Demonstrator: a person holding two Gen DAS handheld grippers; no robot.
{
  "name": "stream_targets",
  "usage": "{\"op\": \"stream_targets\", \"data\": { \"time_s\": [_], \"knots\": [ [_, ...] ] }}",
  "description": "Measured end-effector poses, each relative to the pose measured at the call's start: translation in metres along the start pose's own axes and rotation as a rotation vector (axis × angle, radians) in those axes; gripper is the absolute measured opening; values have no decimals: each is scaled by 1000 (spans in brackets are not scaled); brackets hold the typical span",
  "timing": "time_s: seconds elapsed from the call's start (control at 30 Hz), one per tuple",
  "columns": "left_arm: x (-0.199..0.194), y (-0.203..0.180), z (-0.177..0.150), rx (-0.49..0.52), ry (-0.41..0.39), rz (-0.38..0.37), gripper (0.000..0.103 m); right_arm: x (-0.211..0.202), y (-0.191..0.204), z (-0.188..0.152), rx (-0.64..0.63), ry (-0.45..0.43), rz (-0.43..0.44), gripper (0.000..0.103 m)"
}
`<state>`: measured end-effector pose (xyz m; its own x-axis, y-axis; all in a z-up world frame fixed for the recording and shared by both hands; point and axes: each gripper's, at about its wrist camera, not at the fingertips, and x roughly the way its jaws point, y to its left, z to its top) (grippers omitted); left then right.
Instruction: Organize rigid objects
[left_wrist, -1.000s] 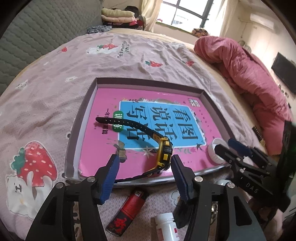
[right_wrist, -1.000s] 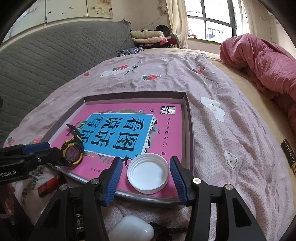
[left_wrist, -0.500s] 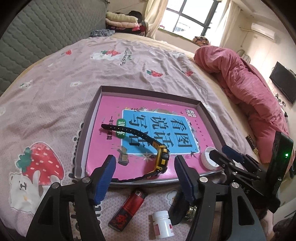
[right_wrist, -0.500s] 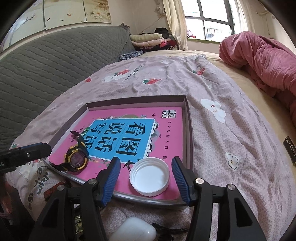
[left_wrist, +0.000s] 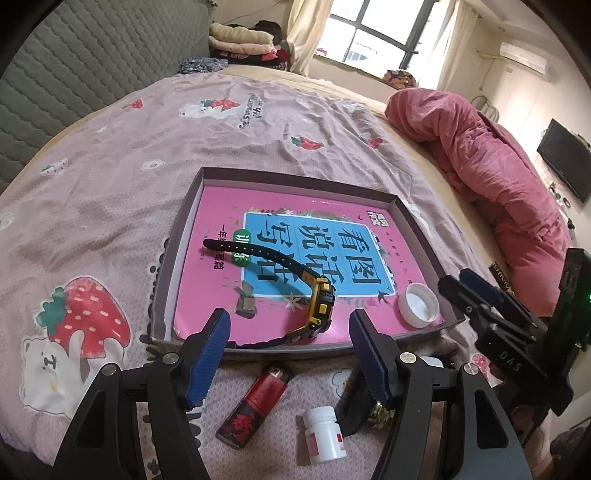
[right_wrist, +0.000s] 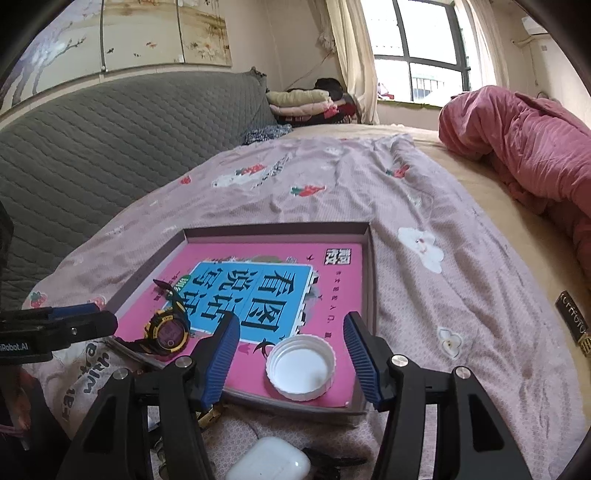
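A shallow grey tray (left_wrist: 417, 221) (right_wrist: 369, 266) with a pink book inside lies on the bedspread. On the book lies a black-and-yellow wristwatch (left_wrist: 320, 309) (right_wrist: 166, 332), its strap stretched out to the back left. My left gripper (left_wrist: 288, 350) is open just in front of it, and the blue pads do not touch the watch. A white bottle cap (right_wrist: 301, 367) (left_wrist: 419, 304) sits open side up in the tray's near right corner. My right gripper (right_wrist: 291, 356) is open around it with gaps on both sides.
On the bedspread in front of the tray lie a red lighter (left_wrist: 255, 402), a small white pill bottle (left_wrist: 325, 434) and a white earbud case (right_wrist: 267, 461). A pink quilt (left_wrist: 498, 177) is piled at the right, and a grey padded headboard (right_wrist: 110, 147) runs along the left.
The left jaws have spread wider and drawn back a little from the watch. The right gripper has lifted and backed off slightly. Watch and cap lie where they were.
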<state>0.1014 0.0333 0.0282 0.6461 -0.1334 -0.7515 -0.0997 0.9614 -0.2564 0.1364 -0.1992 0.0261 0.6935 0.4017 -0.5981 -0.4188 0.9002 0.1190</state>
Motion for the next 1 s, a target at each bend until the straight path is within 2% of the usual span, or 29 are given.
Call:
{"op": "stream_targets", "data": {
  "time_s": [0.17, 0.5, 1.0],
  "knots": [
    [-7, -2, -4, 16, -6, -8, 69, -17, -9, -1, 27, -39, 8, 64],
    [-25, -8, -13, 53, -17, -19, 69, -53, -19, -6, 102, -96, -8, 65],
    [-38, -12, -24, 68, -12, -61, 69, -65, 6, -33, 83, -4, -34, 66]
  ]
}}
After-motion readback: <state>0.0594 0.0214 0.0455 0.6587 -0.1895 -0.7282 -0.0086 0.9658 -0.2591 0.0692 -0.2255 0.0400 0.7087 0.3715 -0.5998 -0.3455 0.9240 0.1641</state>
